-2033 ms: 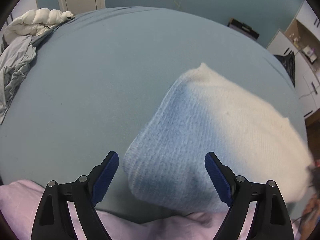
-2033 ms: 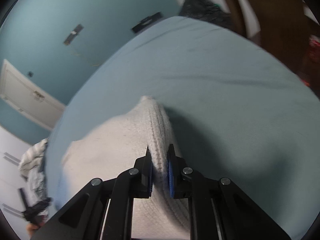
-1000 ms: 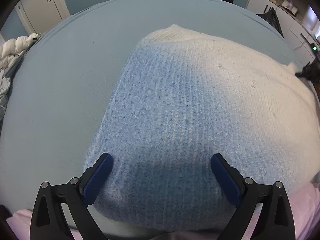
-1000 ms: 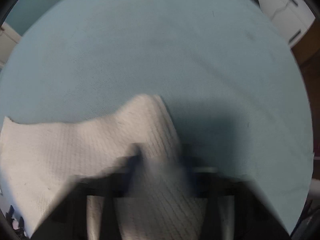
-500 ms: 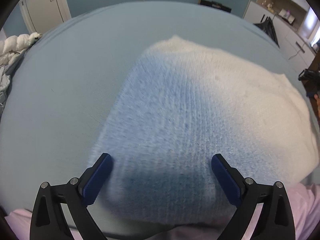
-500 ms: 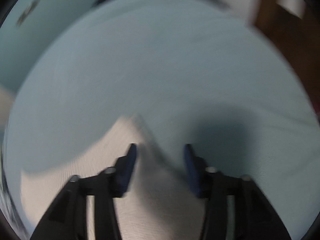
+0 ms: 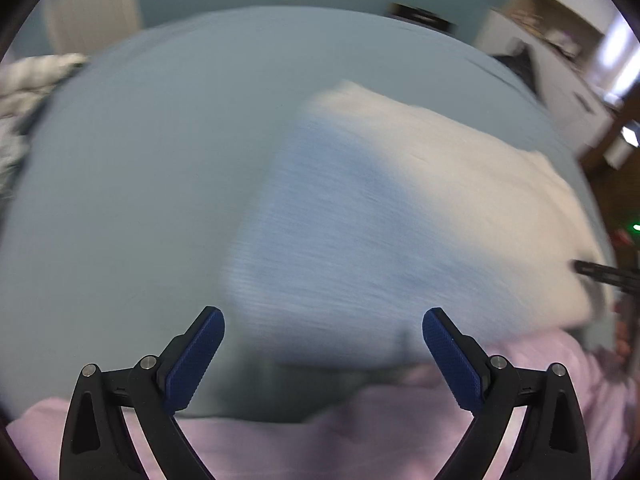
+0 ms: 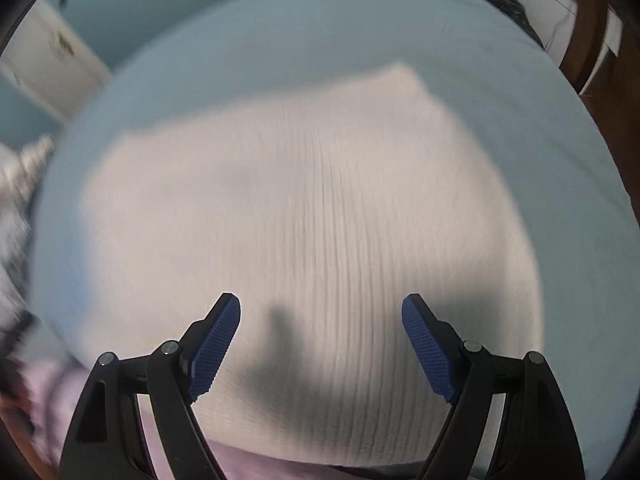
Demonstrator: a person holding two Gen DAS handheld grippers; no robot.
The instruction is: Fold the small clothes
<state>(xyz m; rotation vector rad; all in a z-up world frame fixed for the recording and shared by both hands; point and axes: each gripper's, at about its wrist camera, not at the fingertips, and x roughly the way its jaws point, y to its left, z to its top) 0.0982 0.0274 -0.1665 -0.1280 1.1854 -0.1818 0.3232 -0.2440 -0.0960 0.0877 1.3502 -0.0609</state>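
The knit, a ribbed cream piece, lies folded flat on the bed, close to the near edge and reaching toward the bed's middle. In the left wrist view the knit shows blue-tinted along its left part and cream toward the right; that view is blurred by motion. The far corner of the fold points toward the far edge of the bed.

The bed carries a plain pale blue sheet, smooth around the knit. At the bed's far left corner sits a heap of white and grey bedding. Behind stand a blue wall, a white door at left, and white cabinets at right. Pink cloth fills the lower edge of the left view, at the near edge of the bed.

The right tool points steeply down over the near part of the knit, its jaws having just been opening; they now stand wide apart, released, with the knit below them and no pad pressing on it. The left tool also tilts down, jaws spread wide and holding nothing, over the knit's near left corner.
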